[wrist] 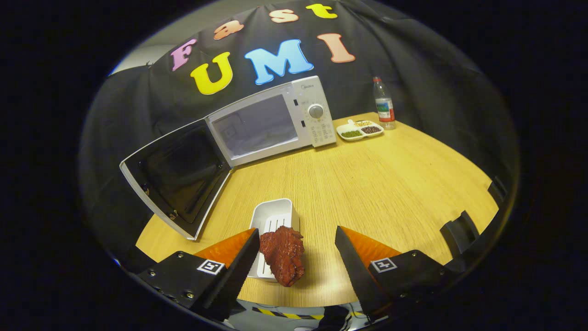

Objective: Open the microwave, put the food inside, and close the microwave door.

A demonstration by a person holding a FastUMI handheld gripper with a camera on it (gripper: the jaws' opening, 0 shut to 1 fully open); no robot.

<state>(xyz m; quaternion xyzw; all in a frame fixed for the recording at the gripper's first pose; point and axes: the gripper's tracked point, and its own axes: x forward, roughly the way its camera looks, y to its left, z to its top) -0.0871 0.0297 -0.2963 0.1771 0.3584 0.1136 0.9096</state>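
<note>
Meat [283, 254] lies half on the white tray [271, 216], between wide-spread, empty fingers [239, 262], beside the left one

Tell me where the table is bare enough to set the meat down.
Broad bare table between the microwave, snack dish and open gripper. Crowded by the open door and white tray, where the meat rests.

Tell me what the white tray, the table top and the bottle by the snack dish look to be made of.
White tray: likely plastic, smooth, moulded ridges inside. Table top: wood or wood-look laminate, pale straight grain, satin sheen. Bottle: clear plastic, see-through with a printed label. The gripper has its jaws open, the piece of meat beside the left one.
</note>
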